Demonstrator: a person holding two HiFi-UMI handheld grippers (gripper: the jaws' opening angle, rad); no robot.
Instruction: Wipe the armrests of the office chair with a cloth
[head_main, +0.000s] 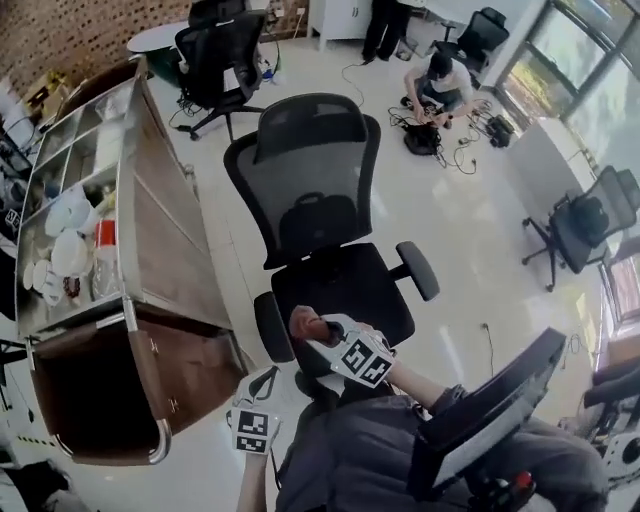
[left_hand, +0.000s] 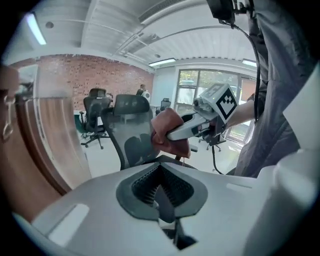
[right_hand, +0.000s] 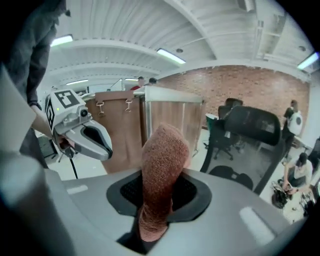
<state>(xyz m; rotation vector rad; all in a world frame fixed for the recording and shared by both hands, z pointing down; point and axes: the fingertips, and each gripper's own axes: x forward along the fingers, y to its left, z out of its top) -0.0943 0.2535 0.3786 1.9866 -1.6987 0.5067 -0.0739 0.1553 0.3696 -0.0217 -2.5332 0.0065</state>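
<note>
Nearest in the head view is the wearer's grey-clad lap (head_main: 370, 450). Just above it, the left gripper (head_main: 258, 400) hangs beside the front left corner of the office chair (head_main: 320, 230). The right gripper (head_main: 312, 330) reaches over the seat's front edge with a reddish-brown cloth (head_main: 303, 322) at its tip, close to the left armrest (head_main: 270, 328) and well apart from the right armrest (head_main: 417, 270). Whether the cloth touches the chair cannot be told. A wooden cabinet (head_main: 160, 250) stands at the chair's left, and a person (head_main: 440, 85) crouches on the floor far behind.

The left gripper view shows its own jaws together with nothing between them. Beyond them the bunched cloth is raised before the chair's mesh back, which the head view hides.

The right gripper view shows the cloth clamped upright between its jaws, with the left gripper beside the cabinet.
</note>
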